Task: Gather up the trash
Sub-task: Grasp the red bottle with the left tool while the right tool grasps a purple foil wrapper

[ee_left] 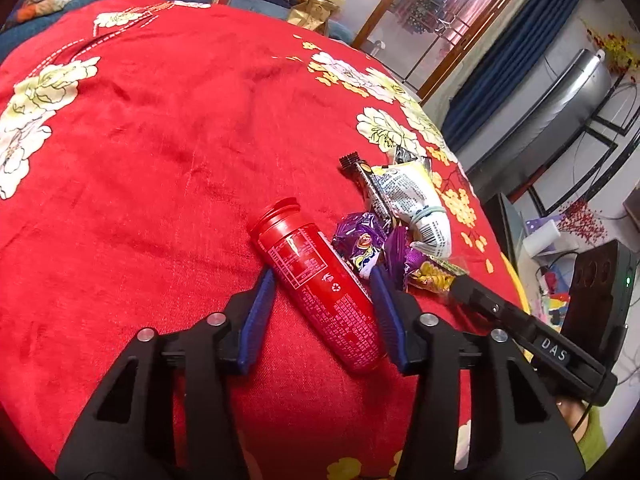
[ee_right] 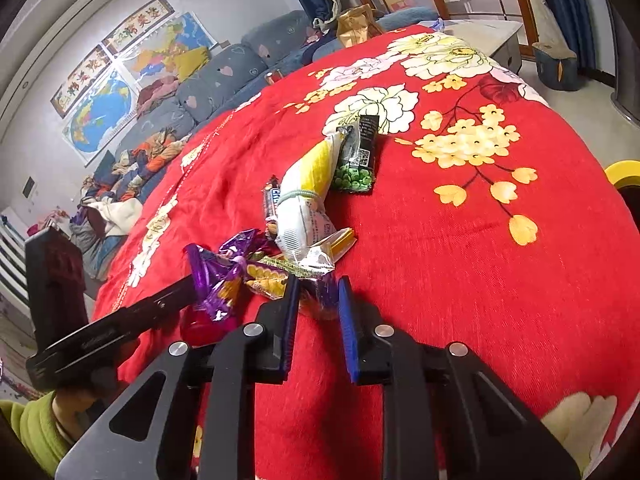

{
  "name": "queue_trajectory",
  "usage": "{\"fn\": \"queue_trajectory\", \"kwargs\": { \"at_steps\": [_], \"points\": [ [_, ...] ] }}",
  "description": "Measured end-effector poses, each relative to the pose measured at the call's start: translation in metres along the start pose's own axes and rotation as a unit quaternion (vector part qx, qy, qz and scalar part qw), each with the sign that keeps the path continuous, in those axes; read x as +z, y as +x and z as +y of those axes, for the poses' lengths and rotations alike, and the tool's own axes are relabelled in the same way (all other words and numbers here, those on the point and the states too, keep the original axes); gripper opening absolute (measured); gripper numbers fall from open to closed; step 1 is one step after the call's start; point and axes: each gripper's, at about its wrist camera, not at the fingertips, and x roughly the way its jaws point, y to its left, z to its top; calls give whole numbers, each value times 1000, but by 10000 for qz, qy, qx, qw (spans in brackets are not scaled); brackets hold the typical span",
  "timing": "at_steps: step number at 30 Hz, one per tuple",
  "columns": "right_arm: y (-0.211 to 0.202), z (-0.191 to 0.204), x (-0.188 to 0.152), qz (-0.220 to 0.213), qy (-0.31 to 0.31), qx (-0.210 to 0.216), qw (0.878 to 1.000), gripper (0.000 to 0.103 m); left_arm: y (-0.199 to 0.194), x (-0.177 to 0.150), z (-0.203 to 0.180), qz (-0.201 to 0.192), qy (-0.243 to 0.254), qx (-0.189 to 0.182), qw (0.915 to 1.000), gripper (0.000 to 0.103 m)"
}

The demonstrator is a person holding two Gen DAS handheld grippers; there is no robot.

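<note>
A red plastic tube (ee_left: 320,280), open at its far end, lies slanted on the red flowered cloth (ee_left: 160,160). My left gripper (ee_left: 322,276) has its blue pads against both sides of the tube. Just right of the tube lies a heap of wrappers: purple candy wrappers (ee_left: 360,244), a white and yellow snack bag (ee_right: 308,196), a dark bar wrapper (ee_right: 271,204) and a green pea packet (ee_right: 356,160). My right gripper (ee_right: 319,282) is nearly closed, with a purple wrapper end (ee_right: 320,298) pinched between its pads. A yellow printed wrapper (ee_right: 266,280) lies just left of it.
The cloth covers a round table whose edge drops away at the right (ee_left: 508,264). A grey sofa (ee_right: 224,72) piled with clothes stands behind. A yellow rim (ee_right: 624,170) shows past the table's right edge. Green sleeves (ee_right: 36,428) hold the grippers.
</note>
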Motion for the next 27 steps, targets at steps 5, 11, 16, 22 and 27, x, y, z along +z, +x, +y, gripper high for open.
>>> {"fn": "queue_trajectory", "kwargs": {
  "at_steps": [5, 11, 16, 22, 27],
  "points": [
    [-14, 8, 1, -103, -105, 63, 9999, 17, -5, 3, 2, -67, -65, -33, 10000, 32],
    [-36, 17, 4, -291, -263, 122, 9992, 16, -19, 10, -3, -286, 2, -61, 9996, 25],
    [-51, 15, 11, -502, -268, 5, 9984, 16, -31, 15, -12, -469, 160, -111, 9987, 22],
    [-64, 5, 16, -681, -167, -168, 9974, 16, -40, 17, -26, -595, 308, -192, 9976, 22],
    [-72, -5, 19, -773, -64, -307, 9965, 16, -42, 20, -44, -648, 468, -309, 9963, 22]
  ]
}}
